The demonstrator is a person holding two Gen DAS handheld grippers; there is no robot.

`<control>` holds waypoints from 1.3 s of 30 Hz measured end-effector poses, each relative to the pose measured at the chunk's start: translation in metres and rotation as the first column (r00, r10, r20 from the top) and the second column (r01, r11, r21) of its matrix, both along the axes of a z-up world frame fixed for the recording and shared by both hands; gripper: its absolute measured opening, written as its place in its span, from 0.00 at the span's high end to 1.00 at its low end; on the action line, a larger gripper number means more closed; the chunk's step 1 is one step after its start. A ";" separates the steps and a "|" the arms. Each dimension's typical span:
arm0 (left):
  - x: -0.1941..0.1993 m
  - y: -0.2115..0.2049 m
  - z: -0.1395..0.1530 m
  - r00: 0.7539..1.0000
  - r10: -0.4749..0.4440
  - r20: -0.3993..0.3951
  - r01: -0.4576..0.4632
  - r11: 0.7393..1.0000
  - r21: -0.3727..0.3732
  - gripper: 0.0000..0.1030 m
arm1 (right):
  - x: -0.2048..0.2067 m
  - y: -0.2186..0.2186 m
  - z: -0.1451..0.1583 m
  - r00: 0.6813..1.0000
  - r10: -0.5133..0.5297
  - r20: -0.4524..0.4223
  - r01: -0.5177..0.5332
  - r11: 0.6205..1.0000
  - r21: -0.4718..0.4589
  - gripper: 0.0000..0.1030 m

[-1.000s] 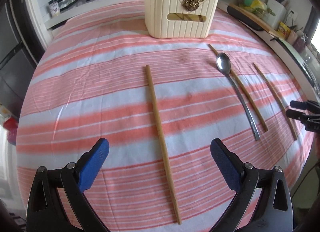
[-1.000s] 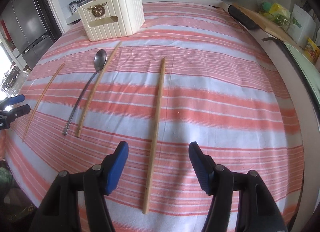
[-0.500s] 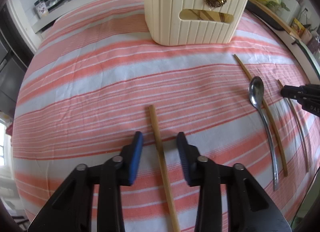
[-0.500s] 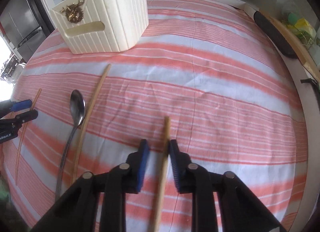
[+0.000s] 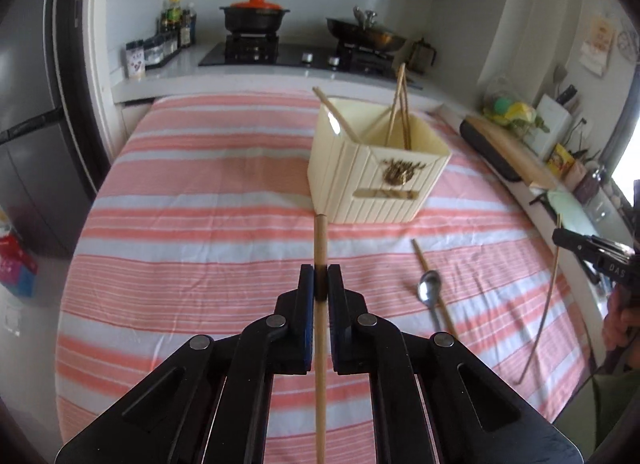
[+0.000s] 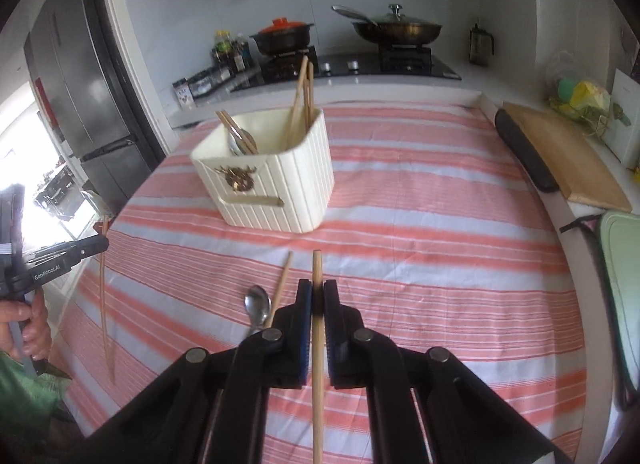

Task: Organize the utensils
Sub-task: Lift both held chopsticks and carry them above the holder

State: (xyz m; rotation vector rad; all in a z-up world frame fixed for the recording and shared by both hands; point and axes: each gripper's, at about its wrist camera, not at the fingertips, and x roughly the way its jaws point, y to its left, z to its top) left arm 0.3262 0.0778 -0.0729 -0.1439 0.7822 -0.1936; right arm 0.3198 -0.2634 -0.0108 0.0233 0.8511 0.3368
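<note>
The left claw (image 5: 320, 282) is pinching one chopstick (image 5: 320, 240), and the right claw (image 6: 317, 296) is clamping another (image 6: 317, 268), both lifted off the striped bench (image 5: 200, 224). Beyond them, a spoon (image 5: 429, 290) and a loose chopstick (image 5: 422, 258) are lying flat, close together. Farther on, the holder (image 6: 276, 184) is standing with sticks inside, open cloth lying all around it to the edges.

Holder (image 5: 376, 180) ahead, upright chopsticks (image 5: 400, 104) crowding opening; cloth (image 5: 192, 224) beside bare
</note>
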 end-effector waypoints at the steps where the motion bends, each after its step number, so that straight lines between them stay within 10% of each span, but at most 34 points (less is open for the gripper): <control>1: -0.009 0.002 0.009 1.000 -0.005 0.028 0.005 1.000 -0.008 0.95 | -0.011 0.000 0.012 0.999 0.006 0.031 -0.006 1.000 0.008 0.94; 13: -0.058 0.001 0.055 0.981 -0.017 0.192 0.029 0.998 -0.058 0.96 | -0.083 0.013 0.077 0.956 0.017 0.294 -0.015 1.000 -0.011 0.94; 26: -0.052 0.013 0.077 0.971 0.014 0.238 0.011 0.994 -0.107 0.96 | -0.072 0.024 0.098 0.943 0.042 0.331 -0.034 0.999 -0.027 0.94; 39: 0.020 0.010 0.179 0.884 0.084 0.460 -0.028 0.991 -0.128 0.96 | -0.002 0.047 0.165 0.877 0.054 0.478 -0.034 0.998 -0.050 0.94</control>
